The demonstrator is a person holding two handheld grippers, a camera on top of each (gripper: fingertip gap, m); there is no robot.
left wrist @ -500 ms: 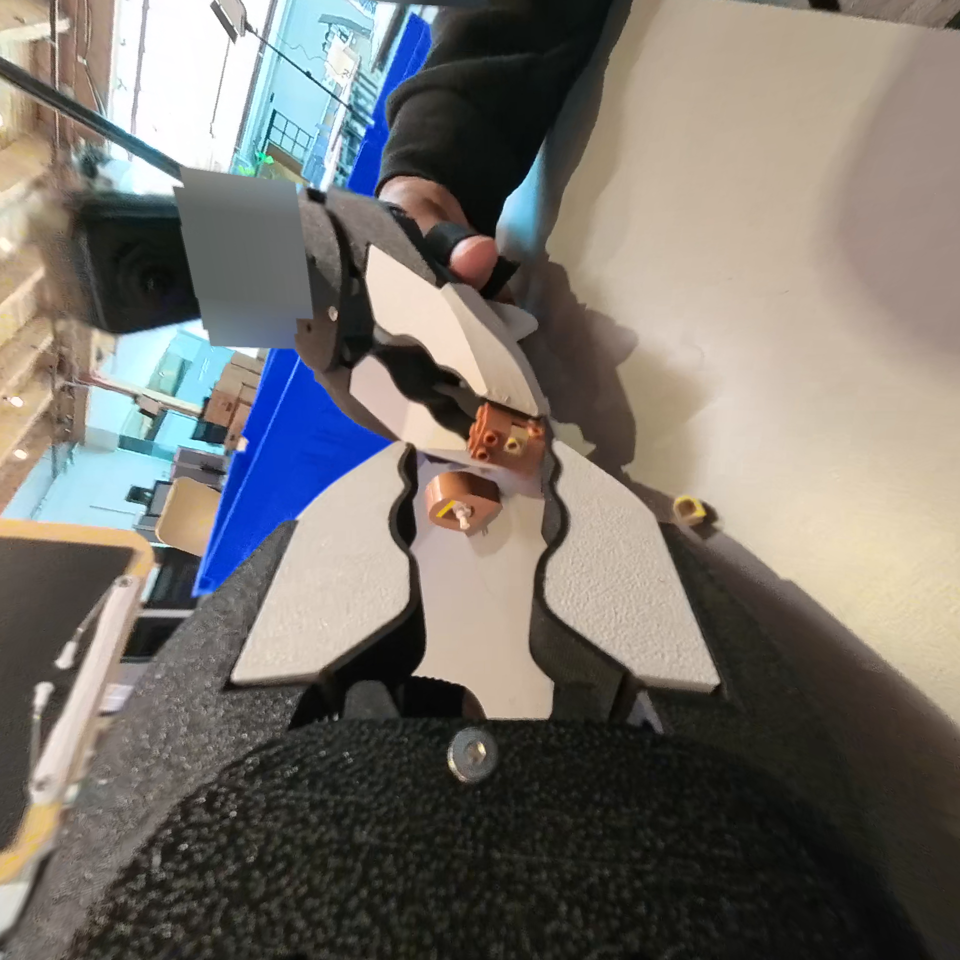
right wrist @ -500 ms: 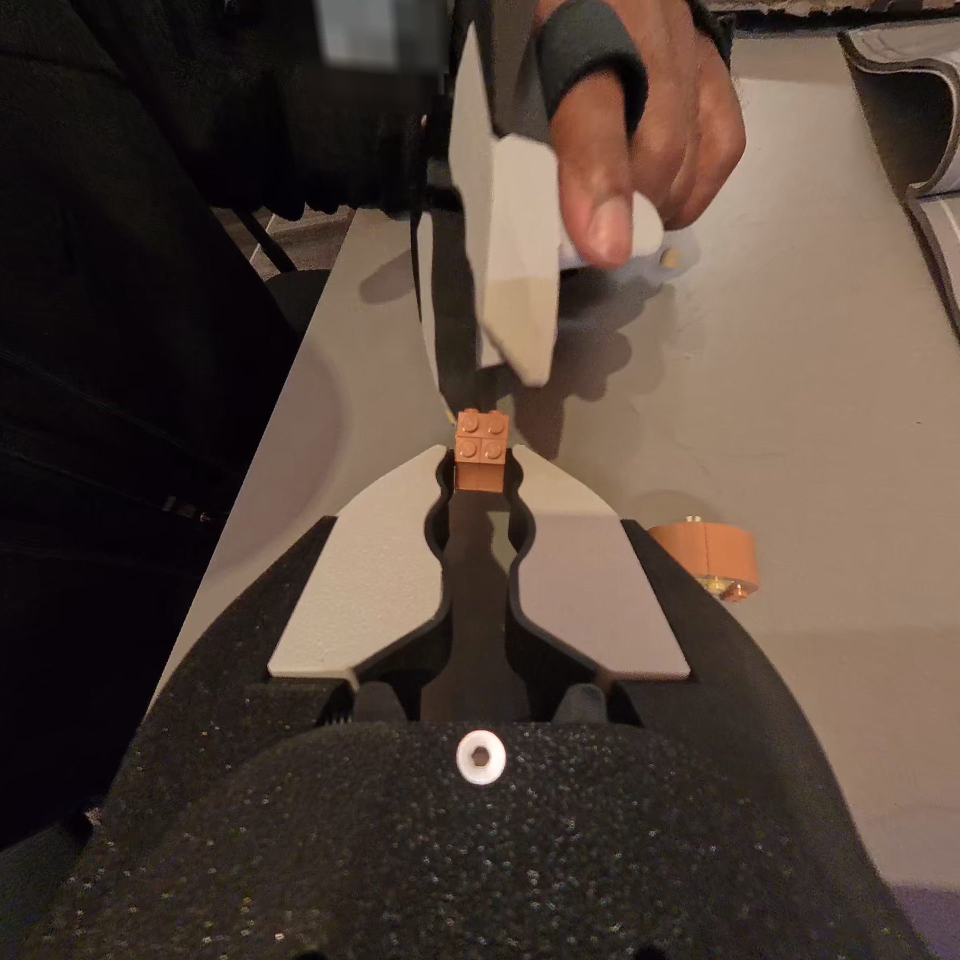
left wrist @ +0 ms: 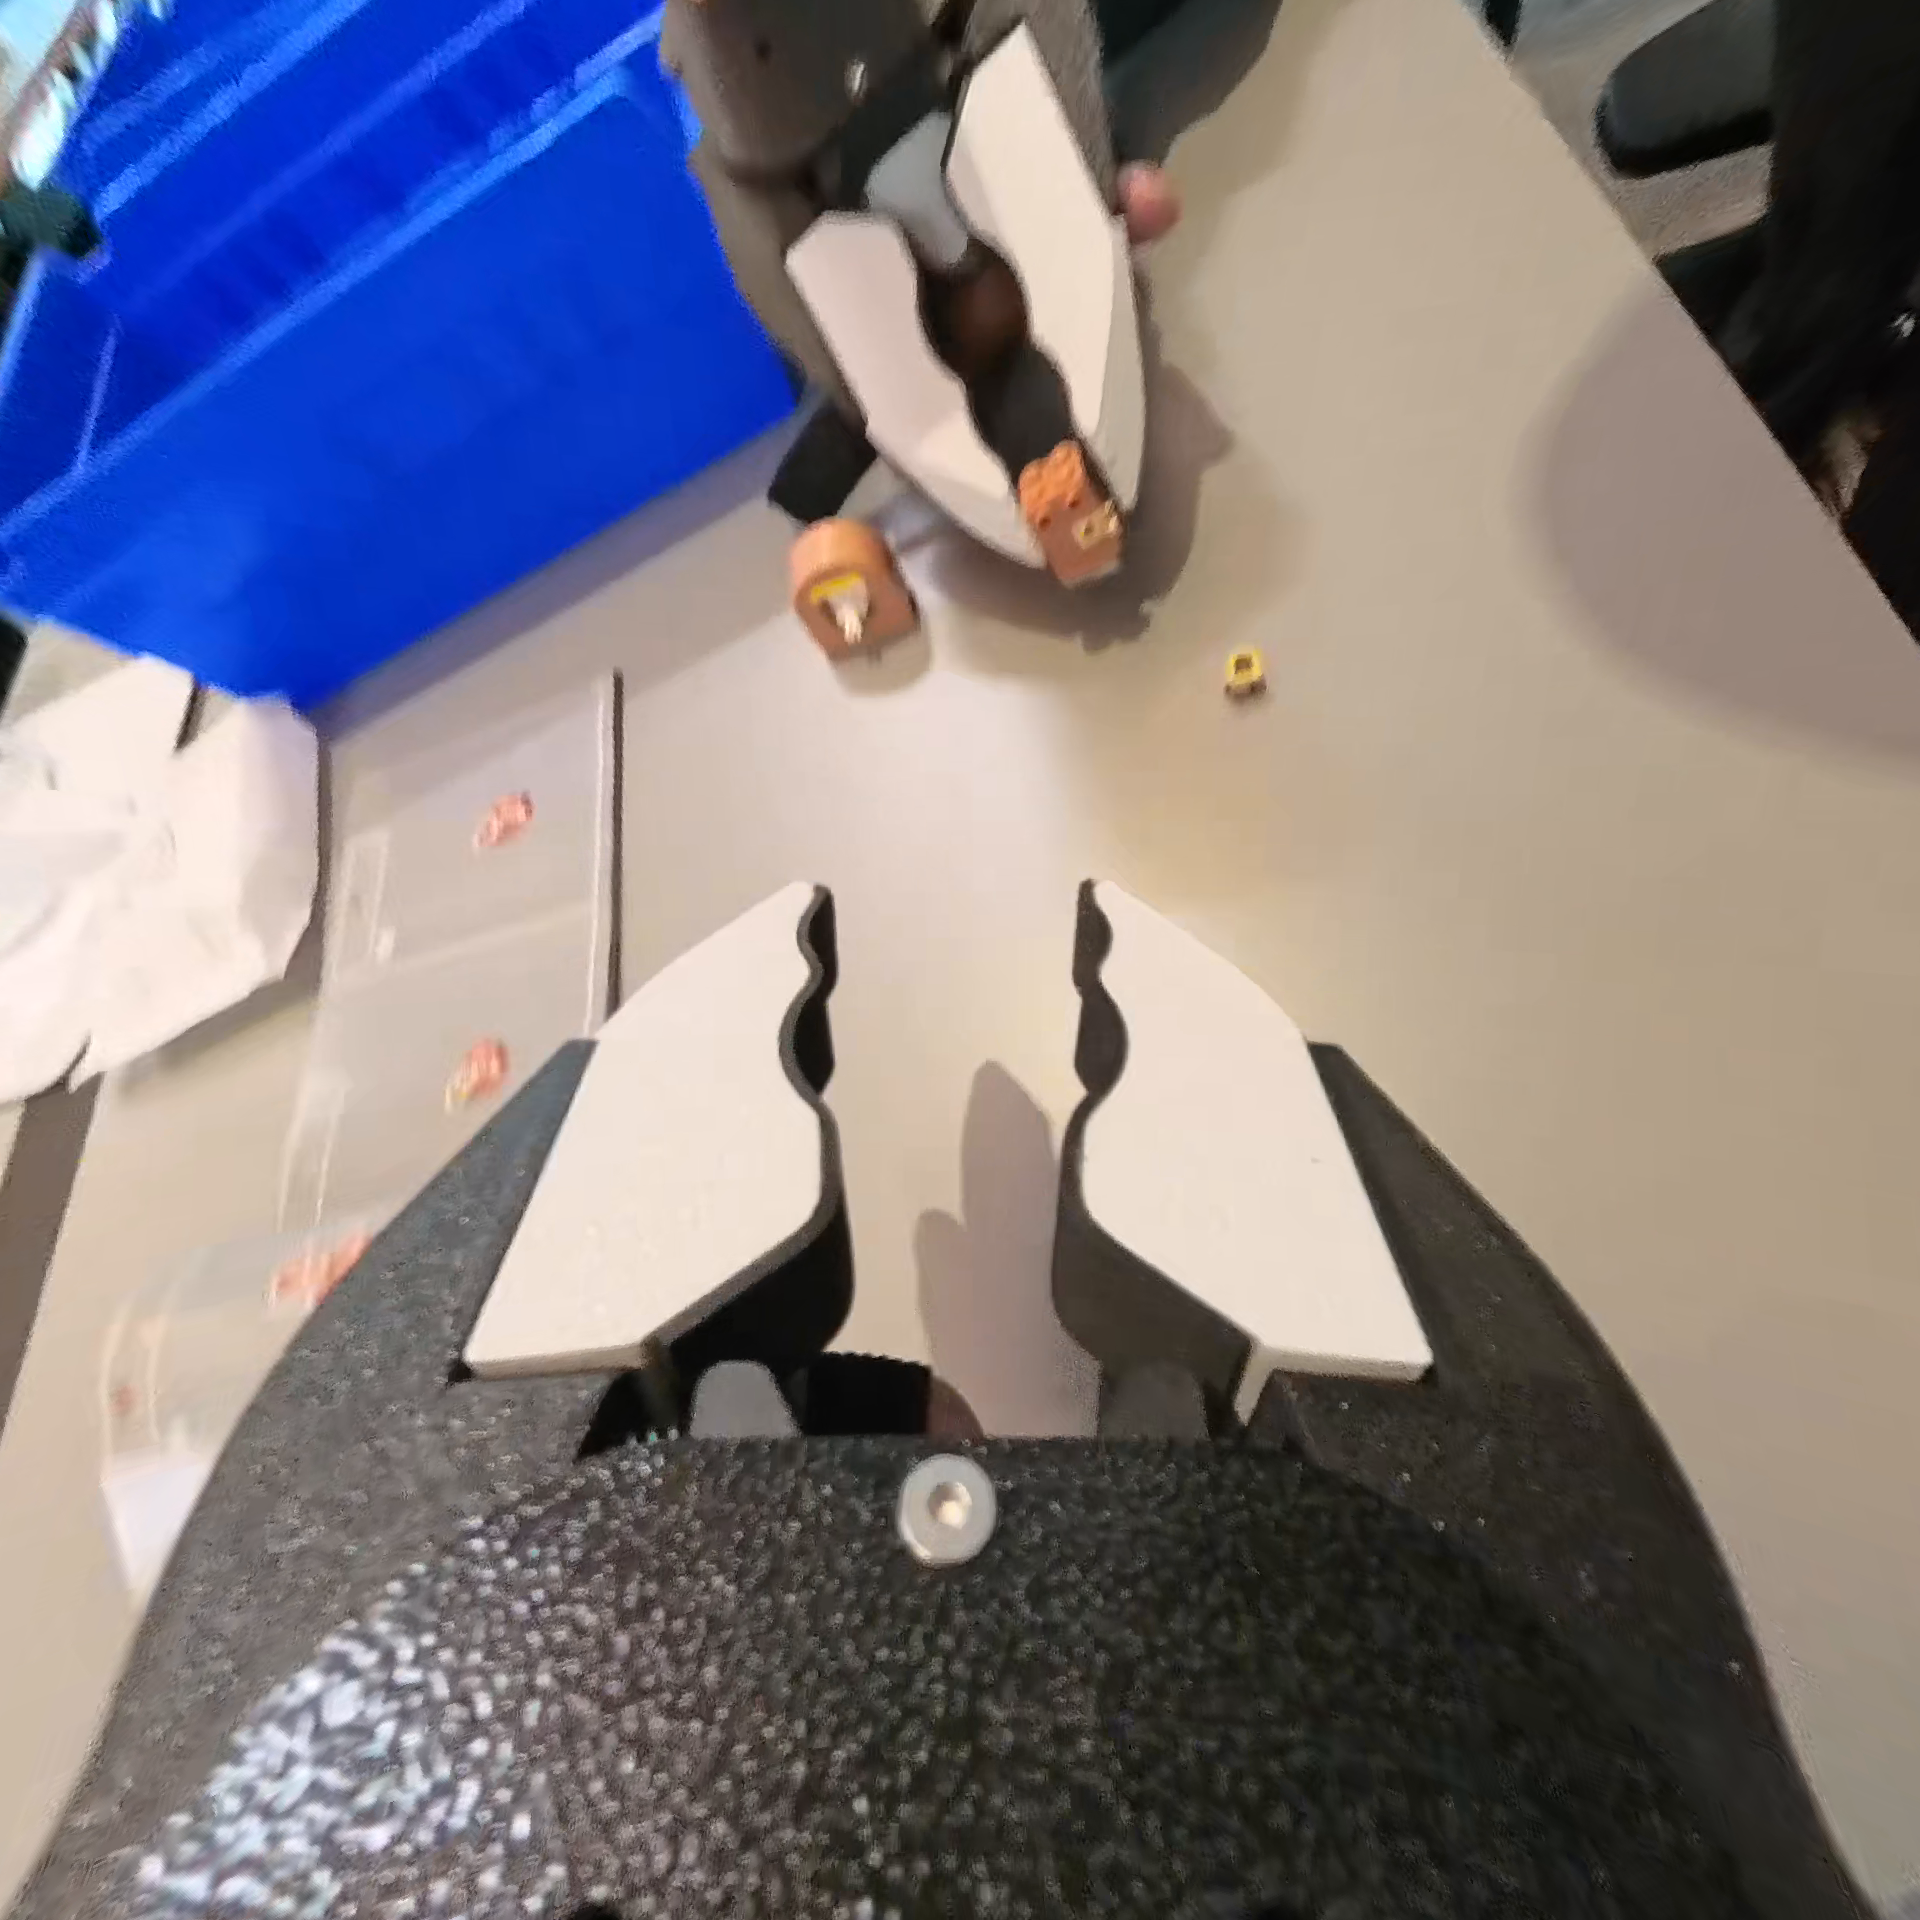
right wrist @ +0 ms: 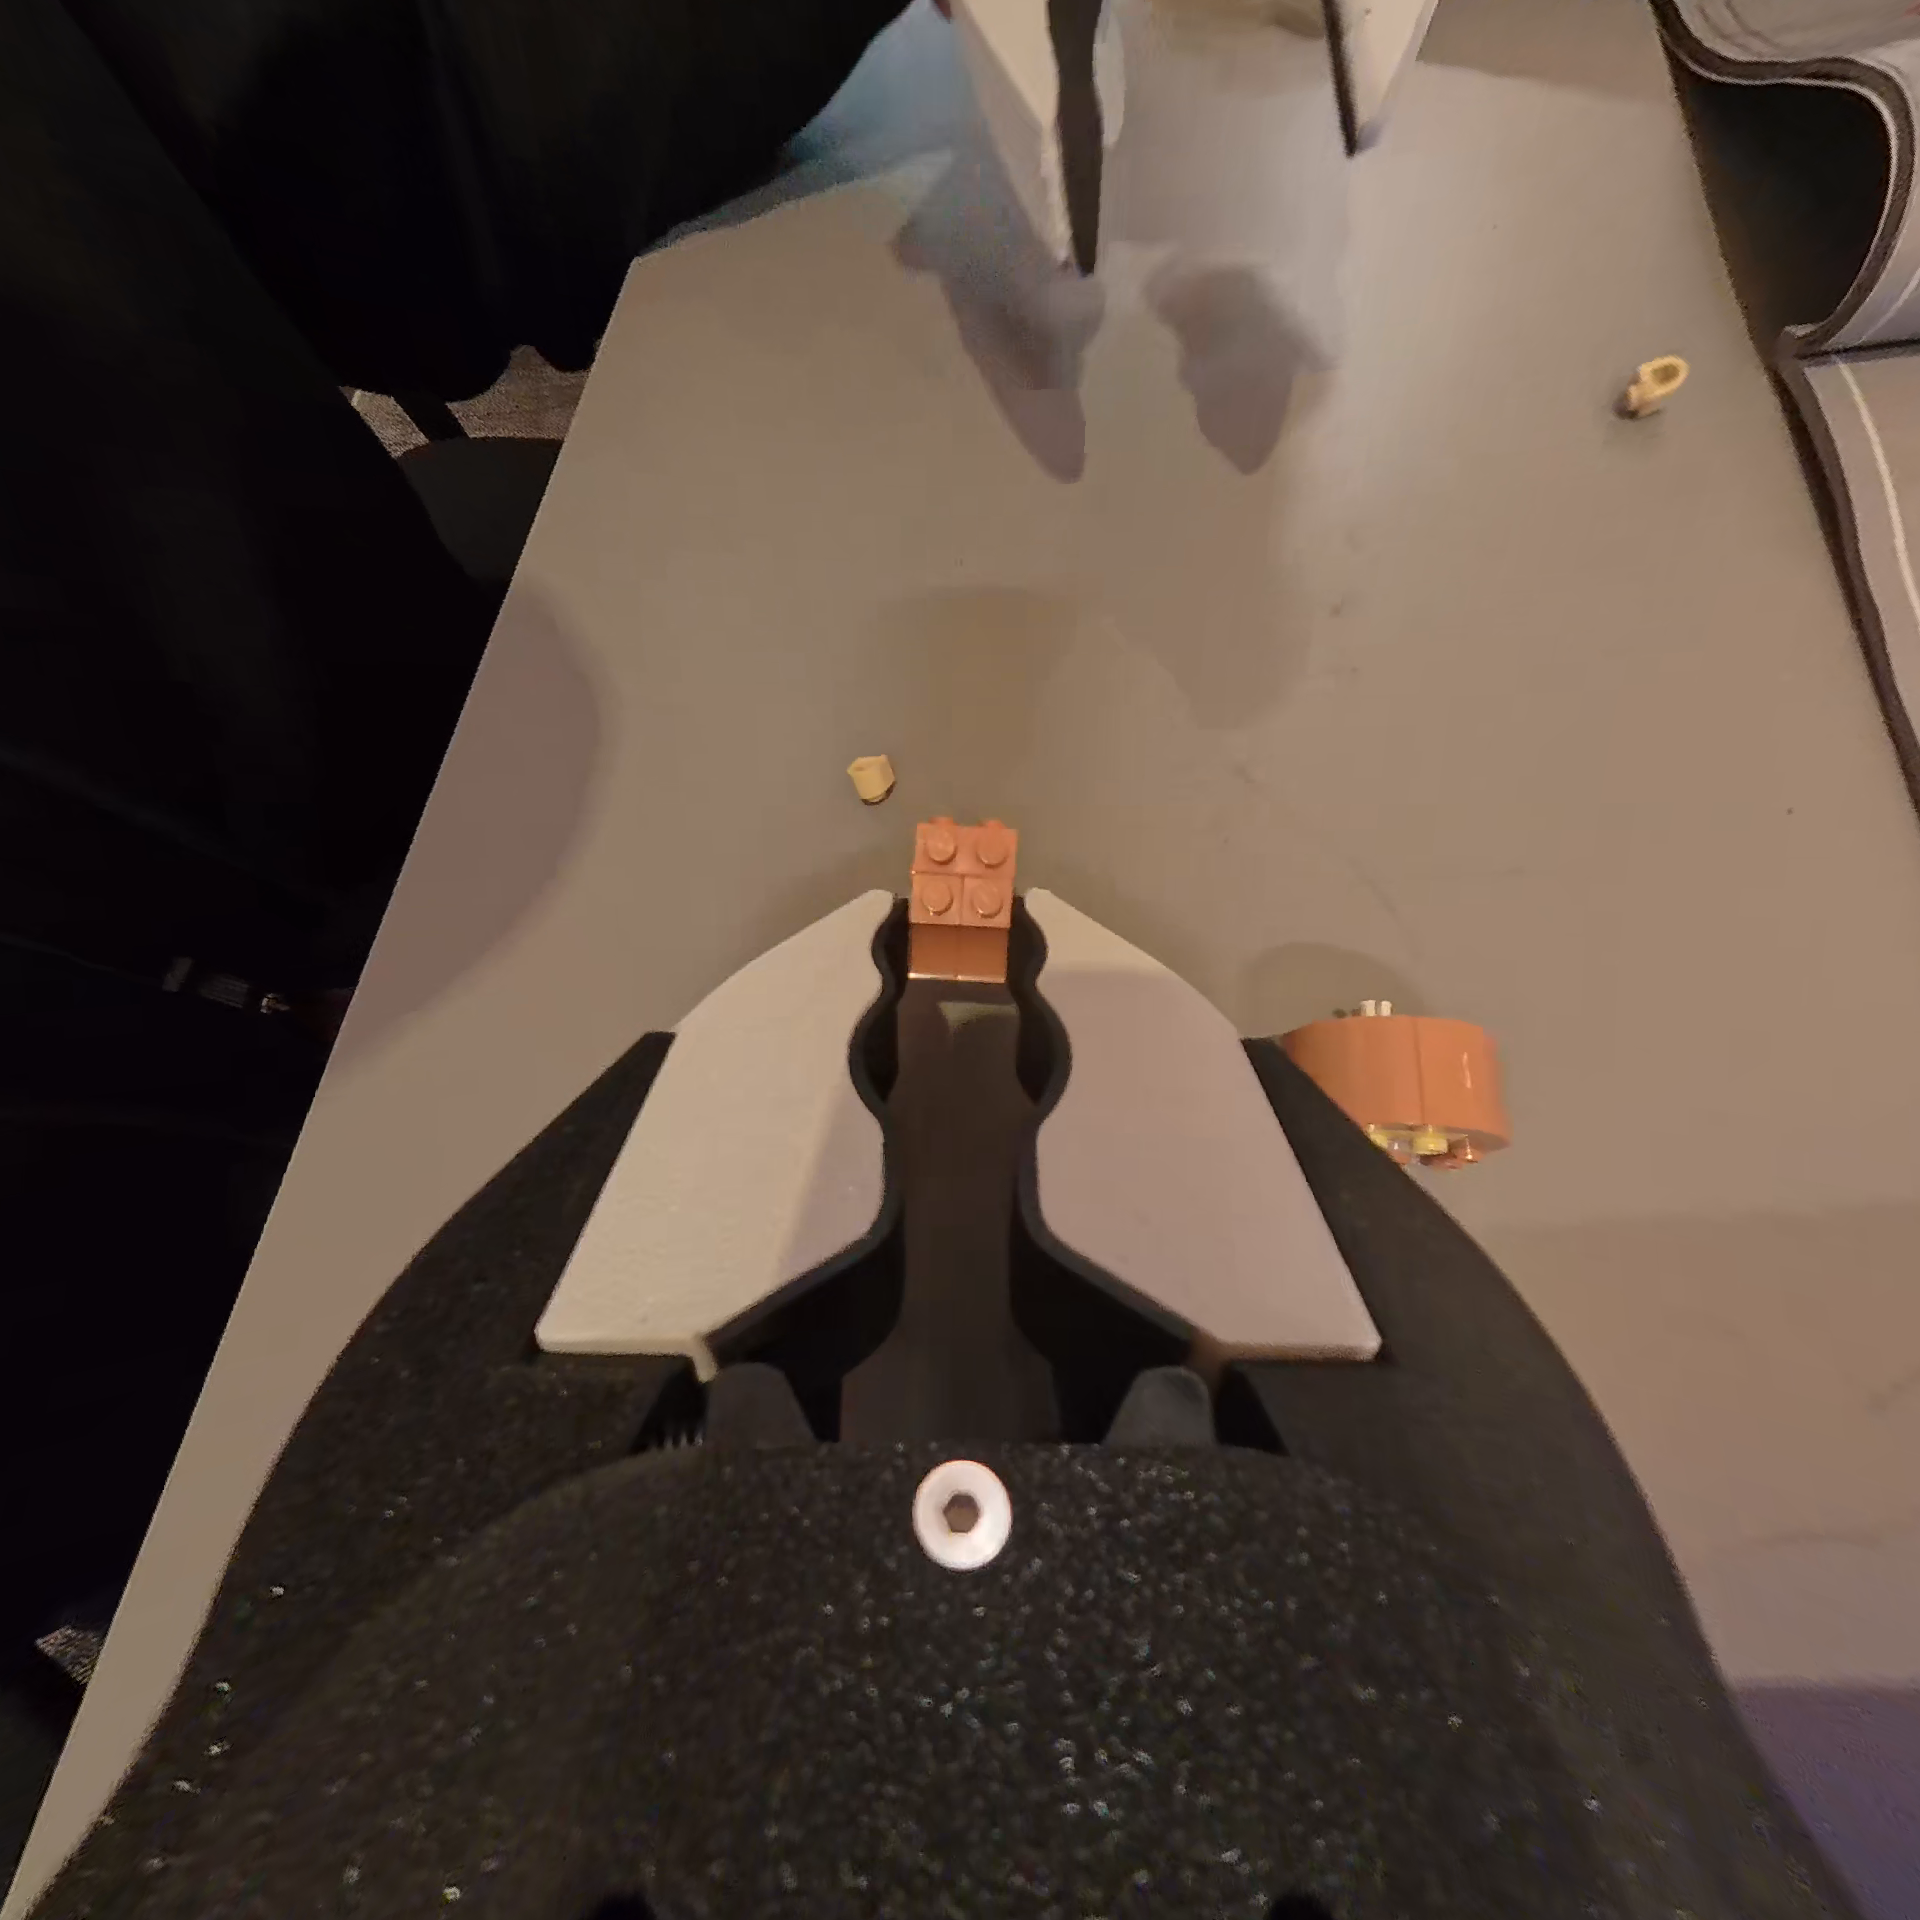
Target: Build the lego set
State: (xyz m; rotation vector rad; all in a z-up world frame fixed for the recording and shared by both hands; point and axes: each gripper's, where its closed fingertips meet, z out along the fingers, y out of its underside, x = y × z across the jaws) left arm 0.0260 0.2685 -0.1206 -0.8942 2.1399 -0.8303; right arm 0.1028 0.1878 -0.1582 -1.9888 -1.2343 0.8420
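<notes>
Right tool clamps orange brick stack; left tool wide open, bare.

My left tongs pulled back and apart from my right tongs, round orange-brown plastic brick piece now lying farther off on the pale worktop

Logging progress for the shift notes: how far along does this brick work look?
Done: nothing plainly finished. In hand: the right tongs clamp an orange studded brick block at their tips. Left: the left tongs are open and empty over the table; the round orange piece and two small tan bits lie loose.
</notes>
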